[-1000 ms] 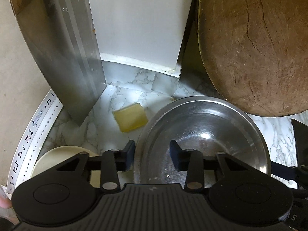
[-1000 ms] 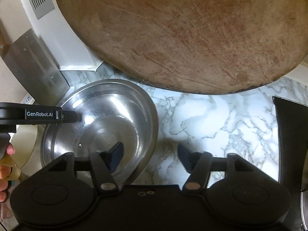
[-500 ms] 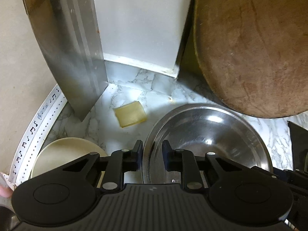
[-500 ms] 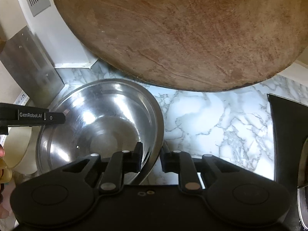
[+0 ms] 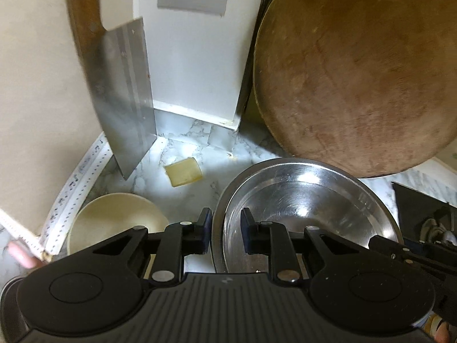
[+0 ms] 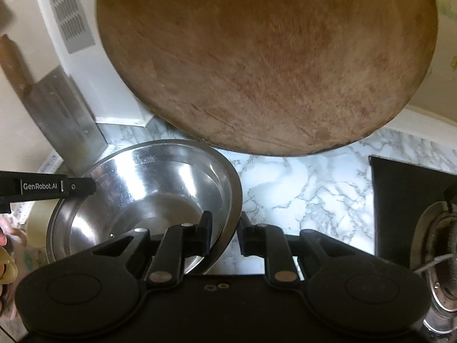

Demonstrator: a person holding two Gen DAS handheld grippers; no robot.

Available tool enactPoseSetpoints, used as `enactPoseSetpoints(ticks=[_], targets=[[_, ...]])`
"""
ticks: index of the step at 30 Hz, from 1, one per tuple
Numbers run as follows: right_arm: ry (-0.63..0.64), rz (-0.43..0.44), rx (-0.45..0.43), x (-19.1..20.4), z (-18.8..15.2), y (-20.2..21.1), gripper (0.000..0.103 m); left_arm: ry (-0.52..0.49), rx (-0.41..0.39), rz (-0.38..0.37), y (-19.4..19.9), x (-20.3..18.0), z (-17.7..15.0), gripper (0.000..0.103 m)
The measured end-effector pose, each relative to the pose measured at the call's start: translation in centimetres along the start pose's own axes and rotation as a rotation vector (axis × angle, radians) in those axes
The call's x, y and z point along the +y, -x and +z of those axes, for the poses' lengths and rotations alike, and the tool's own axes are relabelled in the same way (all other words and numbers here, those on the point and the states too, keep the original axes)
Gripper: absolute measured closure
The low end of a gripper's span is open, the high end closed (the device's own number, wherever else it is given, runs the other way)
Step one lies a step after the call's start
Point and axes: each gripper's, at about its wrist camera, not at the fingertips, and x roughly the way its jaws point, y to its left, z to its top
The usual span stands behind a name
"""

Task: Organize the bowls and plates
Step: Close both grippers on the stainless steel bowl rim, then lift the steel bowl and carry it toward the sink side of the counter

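A large steel bowl (image 5: 308, 200) shows in both views, held above the marble counter. My left gripper (image 5: 223, 227) is shut on the bowl's left rim, one finger inside and one outside. My right gripper (image 6: 224, 230) is shut on the bowl's (image 6: 148, 188) right rim the same way. The left gripper's finger shows from the side in the right wrist view (image 6: 80, 187). A cream ceramic bowl (image 5: 114, 217) sits on the counter left of the steel bowl, below my left gripper.
A round wooden board (image 6: 265, 57) leans against the back wall. A cleaver (image 5: 122, 94) hangs at the left beside a white vented box (image 5: 194, 48). A yellow sponge piece (image 5: 184, 171) lies on the counter. A black stove edge (image 6: 411, 200) is at the right.
Both grippers closed onto the steel bowl's rims from open. The views have risen and pulled back, and the bowl has come up with the grippers.
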Motion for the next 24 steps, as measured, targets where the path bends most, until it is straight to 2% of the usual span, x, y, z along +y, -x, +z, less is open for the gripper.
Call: enactPoseSetpoints(ticks=[12,24], targets=[[0.03,0.054,-0.075,3.6,-2.1,7.9,0.083,0.038,-0.044,-0.006,9.5,3.9,-3.1,0.082],[0.113,0.169,-0.078,11.4,-6.8,13.2,0.083,0.136,-0.077,0.084,18.5,11.4,-9.4,0.082]])
